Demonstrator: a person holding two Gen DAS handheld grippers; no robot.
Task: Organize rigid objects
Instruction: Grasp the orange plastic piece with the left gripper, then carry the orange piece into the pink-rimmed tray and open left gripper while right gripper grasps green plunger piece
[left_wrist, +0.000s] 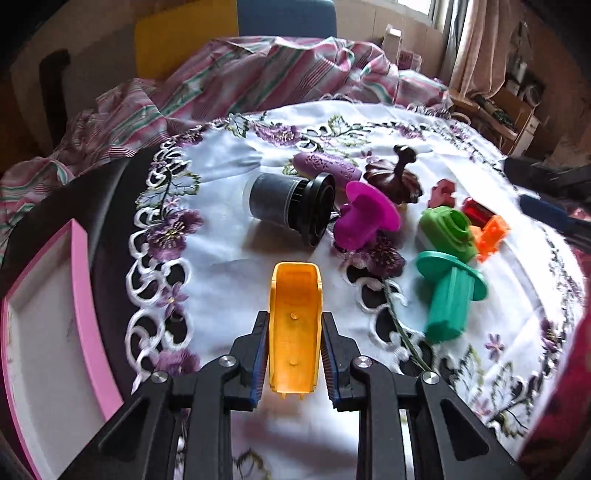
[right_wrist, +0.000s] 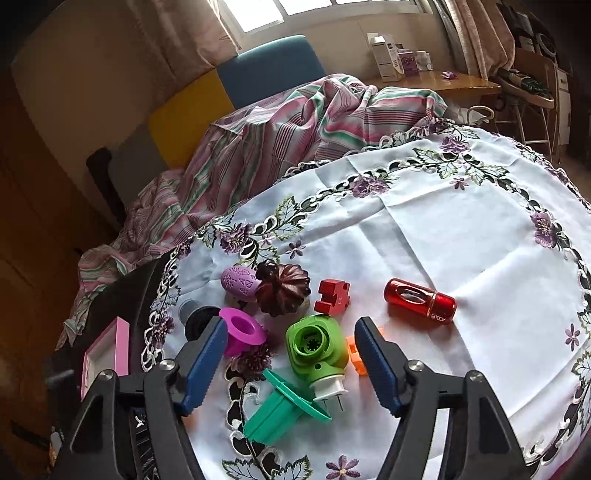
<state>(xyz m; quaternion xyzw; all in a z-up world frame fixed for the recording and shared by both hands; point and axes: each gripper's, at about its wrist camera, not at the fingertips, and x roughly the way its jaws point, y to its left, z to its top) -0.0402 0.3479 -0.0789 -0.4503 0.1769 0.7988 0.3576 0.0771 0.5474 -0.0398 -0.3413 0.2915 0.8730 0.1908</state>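
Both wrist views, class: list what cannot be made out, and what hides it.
- Pink-framed tray, left wrist view: cut off by the picture's edge.
- Orange piece, right wrist view: mostly behind the right tongs.
- Black jar, right wrist view: largely behind a blue finger.

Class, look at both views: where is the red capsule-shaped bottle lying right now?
In the right wrist view the red bottle lies on its side on the white tablecloth, right of the red block and apart from the clustered toys.

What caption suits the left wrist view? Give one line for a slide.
Left gripper shut on a yellow plastic trough above the embroidered tablecloth, colourful toys scattered beyond.
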